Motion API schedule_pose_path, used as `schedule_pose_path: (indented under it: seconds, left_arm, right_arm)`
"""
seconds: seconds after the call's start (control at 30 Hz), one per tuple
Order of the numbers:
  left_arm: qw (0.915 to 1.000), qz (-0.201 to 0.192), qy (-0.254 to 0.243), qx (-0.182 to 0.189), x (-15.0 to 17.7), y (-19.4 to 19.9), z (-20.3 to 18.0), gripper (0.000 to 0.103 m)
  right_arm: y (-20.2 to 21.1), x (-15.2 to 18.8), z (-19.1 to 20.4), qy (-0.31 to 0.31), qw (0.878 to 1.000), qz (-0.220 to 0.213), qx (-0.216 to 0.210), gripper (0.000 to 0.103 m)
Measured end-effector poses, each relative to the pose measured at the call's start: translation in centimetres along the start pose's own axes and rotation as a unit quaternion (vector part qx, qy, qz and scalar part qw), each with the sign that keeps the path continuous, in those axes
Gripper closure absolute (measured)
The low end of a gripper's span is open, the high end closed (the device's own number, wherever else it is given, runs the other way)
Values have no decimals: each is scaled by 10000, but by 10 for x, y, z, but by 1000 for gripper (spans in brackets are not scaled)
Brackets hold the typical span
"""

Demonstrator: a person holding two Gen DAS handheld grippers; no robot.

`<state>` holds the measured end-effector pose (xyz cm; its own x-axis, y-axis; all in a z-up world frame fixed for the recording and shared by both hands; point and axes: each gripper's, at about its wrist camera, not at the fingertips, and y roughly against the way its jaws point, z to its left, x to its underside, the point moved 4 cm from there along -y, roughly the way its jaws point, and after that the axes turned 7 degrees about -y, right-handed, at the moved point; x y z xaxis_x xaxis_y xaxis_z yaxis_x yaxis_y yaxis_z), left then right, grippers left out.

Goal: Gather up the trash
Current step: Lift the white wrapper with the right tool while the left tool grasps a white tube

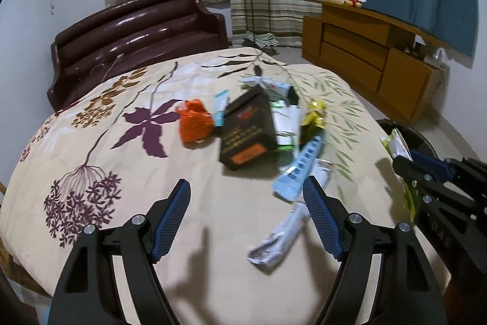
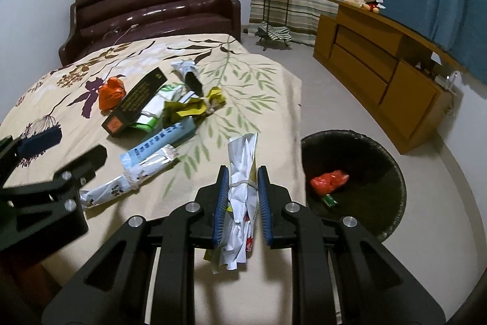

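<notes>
Right gripper [image 2: 242, 197] clamped tight on crumpled wrapper [image 2: 242, 172]. Carry over bin [image 2: 392, 163], right of fingers, before releasing. Left gripper [image 1: 246, 215] wide open, empty.

From my right wrist camera, the trash lies in a loose heap on the bed [image 2: 258, 75], ahead and to the left of my right gripper [image 2: 242, 197], whose fingers [image 2: 221, 203] clamp a crumpled wrapper [image 2: 242, 172]. The bin [image 2: 392, 169] stands on the floor just right of the bed, with a bag [image 2: 329, 180] inside. My left gripper [image 1: 246, 215] hovers over the bed's near end, a long sachet [image 1: 278, 236] between its spread fingers. The headboard [image 2: 152, 8] stands behind the heap, the cabinet [image 2: 380, 66] far right.
</notes>
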<state>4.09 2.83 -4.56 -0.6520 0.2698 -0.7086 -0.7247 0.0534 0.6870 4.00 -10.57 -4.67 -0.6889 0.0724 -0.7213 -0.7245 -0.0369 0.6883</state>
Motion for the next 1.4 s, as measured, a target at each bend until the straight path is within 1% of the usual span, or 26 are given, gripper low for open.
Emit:
schedule_pose_path:
  seconds: [0.1, 0.23, 0.3, 0.33, 0.4, 0.43, 0.5, 0.53, 0.6, 0.73, 0.77, 0.87, 1.13, 1.27, 1.4]
  left_arm:
    - [9999, 27, -98, 54, 2, -3, -10, 29]
    - [9995, 138, -189, 216, 5, -9, -19, 38]
    - [9991, 220, -226, 290, 8, -13, -23, 45]
    - [9988, 279, -231, 339, 9, -16, -24, 48]
    - [9982, 362, -223, 421, 12, -19, -26, 56]
    - [9978, 404, -211, 473, 13, -20, -27, 58]
    - [9968, 498, -169, 594, 17, -23, -27, 65]
    - [9965, 513, -159, 646, 18, -23, -28, 66]
    - [9961, 501, -179, 699, 19, -22, -30, 72]
    - [9951, 461, -198, 847, 20, -18, -33, 78]
    - [9947, 448, -189, 911, 20, -17, -33, 83]
    - [9939, 411, -184, 1008, 20, -14, -34, 86]
    - [9929, 191, -219, 1155, 15, 2, -37, 87]
    - [9931, 38, -162, 1161, 9, 8, -34, 87]
    - [9938, -151, -116, 1092, -1, 12, -34, 87]
  right_arm:
    - [3, 0, -6, -61, 10000, -37, -4, 84]
    - [6, -1, -12, -124, 9999, -75, -18, 84]
    - [7, -1, -13, -145, 9999, -85, -35, 84]
    - [7, -1, -14, -149, 9998, -89, -39, 84]
    - [7, -1, -14, -152, 9998, -87, -48, 84]
    - [7, -1, -14, -149, 9998, -86, -42, 84]
    - [7, -1, -14, -149, 9998, -92, -40, 84]
    - [7, -1, -14, -150, 9998, -90, -38, 84]
    - [7, -1, -14, -147, 9998, -88, -34, 84]
    - [7, -1, -14, -144, 9999, -85, -37, 84]
    - [7, -1, -14, -144, 9999, -86, -39, 84]
    - [7, -1, -15, -148, 9998, -94, -42, 84]
    - [11, -3, -15, -184, 9997, -143, -45, 84]
    - [13, -5, -17, -213, 9996, -180, -45, 84]
    - [16, -8, -22, -225, 9994, -254, 0, 84]
